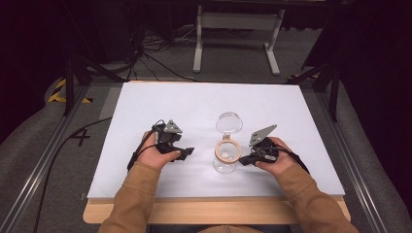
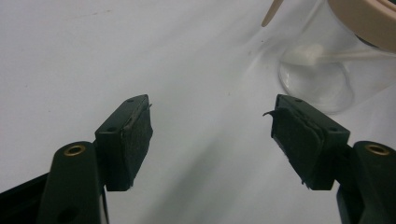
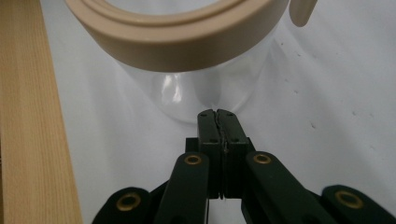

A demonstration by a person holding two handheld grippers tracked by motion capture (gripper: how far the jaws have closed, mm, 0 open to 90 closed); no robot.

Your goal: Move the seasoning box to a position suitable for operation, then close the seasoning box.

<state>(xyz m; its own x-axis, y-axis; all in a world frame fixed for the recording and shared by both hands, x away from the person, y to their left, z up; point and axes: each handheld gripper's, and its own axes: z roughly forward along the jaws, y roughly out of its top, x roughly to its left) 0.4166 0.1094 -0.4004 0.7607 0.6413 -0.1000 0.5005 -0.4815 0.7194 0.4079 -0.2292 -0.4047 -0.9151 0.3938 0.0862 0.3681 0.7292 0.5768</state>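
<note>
Two black grippers on white matte table (image 1: 194,107), jar (image 1: 227,156) between them. Jar: clear glass, round, tan ring around mouth, stands near centre of table toward near edge. Clear round lid (image 1: 229,122) lies flat just beyond jar. Left gripper (image 2: 210,135) jaws spread wide, nothing between, worn dark pads (image 2: 137,135). Right gripper (image 3: 217,114) jaws pressed together, empty, tips at jar base. Pale wood strip along near edge. No readable writing.

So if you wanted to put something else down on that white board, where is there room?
The far half of the white board, beyond the clear lid, is bare, as are both side strips outside the hands. It is crowded in the near middle, where the left claw and right claw flank the clear jar.
</note>
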